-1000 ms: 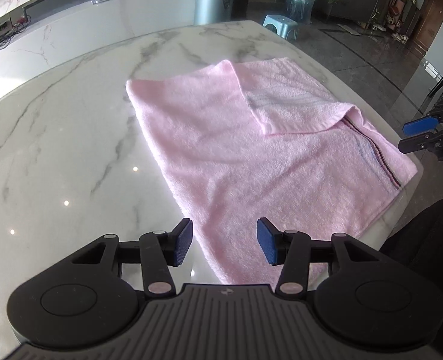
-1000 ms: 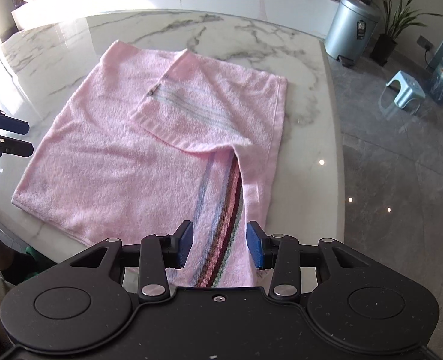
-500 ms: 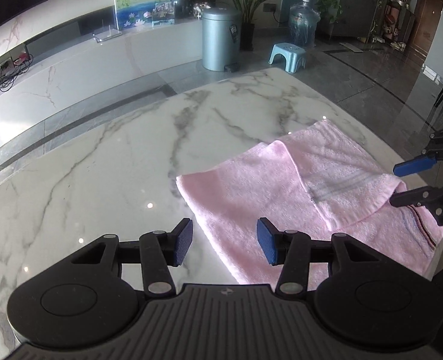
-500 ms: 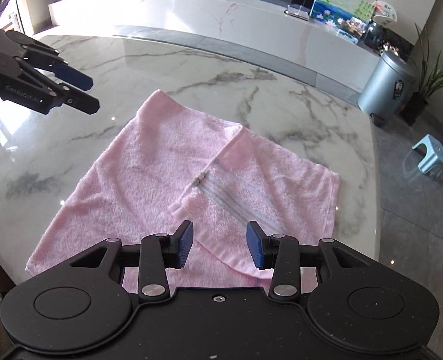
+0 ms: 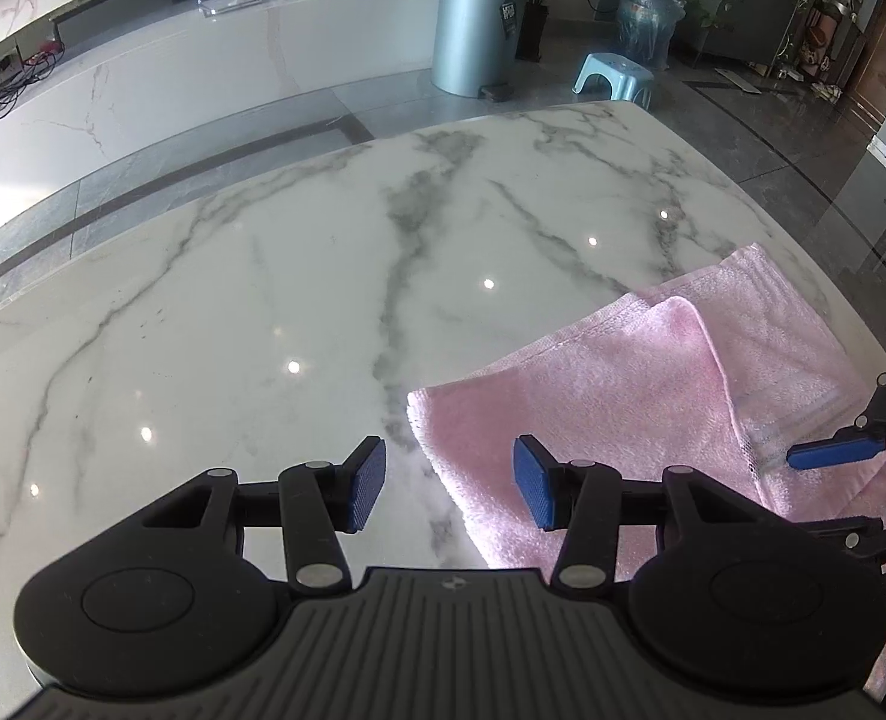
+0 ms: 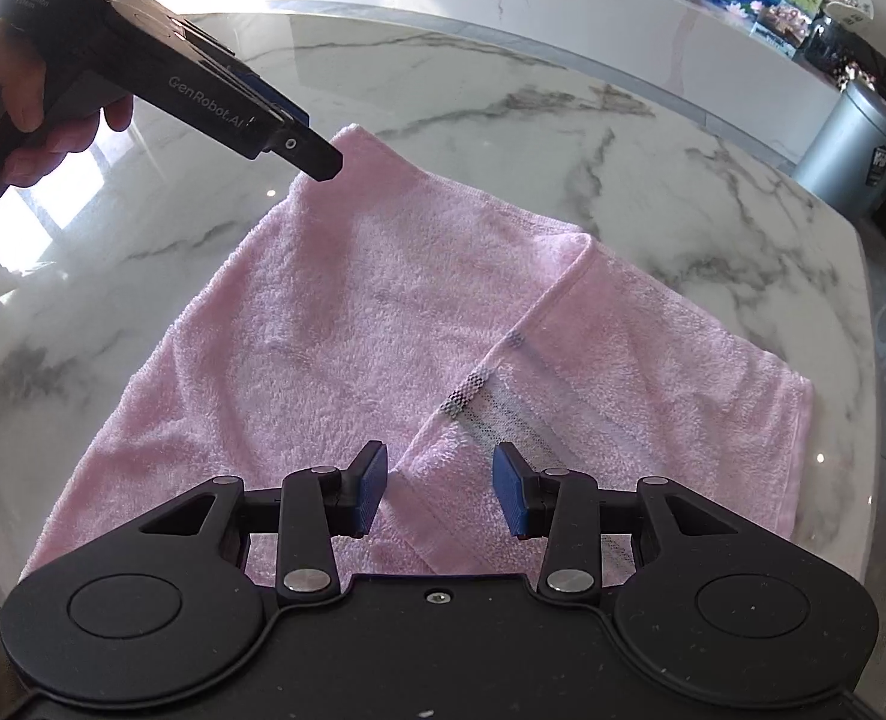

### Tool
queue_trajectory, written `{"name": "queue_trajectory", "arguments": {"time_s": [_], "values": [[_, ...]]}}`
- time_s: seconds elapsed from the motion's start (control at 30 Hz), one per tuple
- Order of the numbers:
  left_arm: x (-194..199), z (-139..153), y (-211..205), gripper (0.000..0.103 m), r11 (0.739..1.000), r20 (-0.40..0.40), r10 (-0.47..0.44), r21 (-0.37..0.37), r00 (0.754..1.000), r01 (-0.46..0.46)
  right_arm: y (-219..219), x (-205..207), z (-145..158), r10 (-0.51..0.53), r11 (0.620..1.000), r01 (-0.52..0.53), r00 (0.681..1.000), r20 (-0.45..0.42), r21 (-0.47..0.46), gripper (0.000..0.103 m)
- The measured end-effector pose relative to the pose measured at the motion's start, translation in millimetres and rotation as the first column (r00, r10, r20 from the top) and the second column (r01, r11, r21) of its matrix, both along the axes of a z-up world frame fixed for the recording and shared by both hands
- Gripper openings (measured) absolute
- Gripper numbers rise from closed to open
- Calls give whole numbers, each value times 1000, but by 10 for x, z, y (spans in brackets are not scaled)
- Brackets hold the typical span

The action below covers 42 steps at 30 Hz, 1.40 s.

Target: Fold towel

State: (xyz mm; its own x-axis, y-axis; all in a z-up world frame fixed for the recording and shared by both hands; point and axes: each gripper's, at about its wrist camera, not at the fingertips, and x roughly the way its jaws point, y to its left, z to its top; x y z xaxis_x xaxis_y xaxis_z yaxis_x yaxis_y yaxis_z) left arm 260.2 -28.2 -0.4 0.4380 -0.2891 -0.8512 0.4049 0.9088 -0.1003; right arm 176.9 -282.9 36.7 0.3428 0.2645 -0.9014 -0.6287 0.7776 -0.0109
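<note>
Both grippers shifted since earlier frames: from towel's near edge to its far end. Means corner grab likely next, fold not begun.

Table (image 5: 263, 276): marble, towel (image 6: 335, 324) pink, lying flat right of centre, one corner flap already turned over middle.

Left gripper (image 5: 448, 483): fingers released, empty, hovering over far-left towel corner. Right gripper (image 6: 441, 489): fingers released, empty, above flap's striped band.

Around: bin (image 5: 478, 30), stool (image 5: 613, 75), water bottle (image 5: 646, 18) on floor beyond, well apart. Nothing blocking; flap needs straightening first, likely.
</note>
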Motion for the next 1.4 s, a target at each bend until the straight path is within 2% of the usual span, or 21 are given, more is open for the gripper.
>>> {"name": "queue_trajectory", "arguments": {"time_s": [0.1,0.17,0.33,0.4,0.53,0.83,1.1,1.23,1.4], "values": [[36,-75,4,36,1000,-20,-1,-9,1000,0,6,20,-32,1,1000,-1,1000,-6,6,32],[45,-110,0,29,1000,-31,-4,-12,1000,4,14,26,-34,5,1000,-5,1000,-5,4,22],[24,-127,-30,13,1000,-17,-3,5,1000,3,27,23,-34,15,1000,-15,1000,6,-12,13],[26,-125,-48,10,1000,-17,-6,11,1000,7,27,29,-31,18,1000,-18,1000,8,-19,11],[30,-119,-83,9,999,-17,-11,30,1000,12,21,45,10,25,999,-25,1000,11,-33,6],[41,-128,-93,9,999,-18,-16,38,1000,17,-177,191,337,-4,996,13,995,104,-91,5],[31,-127,-109,9,999,-12,-25,47,1000,25,-582,600,498,-110,982,135,977,180,-133,5],[25,-130,-108,9,999,-9,-27,46,1000,27,-788,823,391,-173,973,196,970,168,-125,5],[20,-131,-111,10,998,-6,-32,48,999,33,-888,995,231,-202,966,225,965,165,-128,5]]}}
